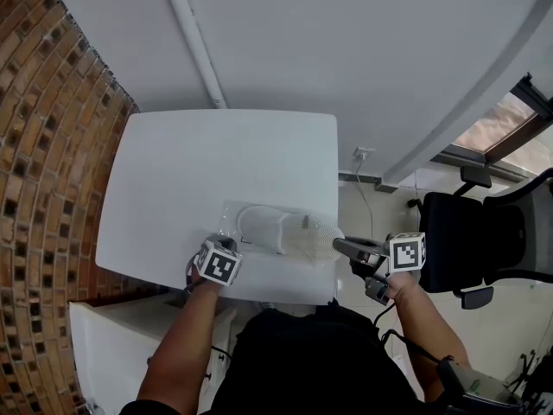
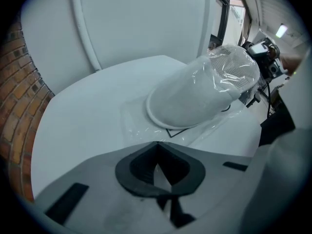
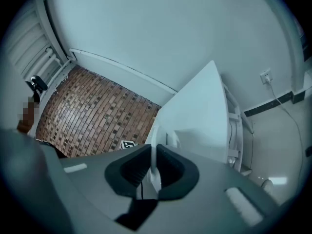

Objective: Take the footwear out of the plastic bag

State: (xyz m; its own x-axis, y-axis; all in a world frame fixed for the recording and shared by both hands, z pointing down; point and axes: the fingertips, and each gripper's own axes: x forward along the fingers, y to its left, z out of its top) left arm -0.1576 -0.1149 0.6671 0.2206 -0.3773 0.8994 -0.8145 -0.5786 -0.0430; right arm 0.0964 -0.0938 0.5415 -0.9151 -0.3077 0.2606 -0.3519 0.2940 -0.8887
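Clear plastic bag (image 1: 229,215) slippery; slipper (image 1: 263,225) light, soft; left gripper (image 2: 156,155) pinching film at seven o'clock, right gripper (image 3: 152,169) clamped on toe, three o'clock.

On the table (image 1: 216,154), the plastic bag (image 1: 230,215) lies along the 6 o'clock edge, toward the 4 o'clock corner, with the slipper (image 1: 268,227) inside it. The left gripper (image 1: 231,243) sits at the bag's 8 o'clock end, the right gripper (image 1: 339,245) at its 3 o'clock end. An office chair (image 1: 467,232) stands at the table's 3 o'clock, and a brick wall (image 1: 52,145) runs along its 9 o'clock side.
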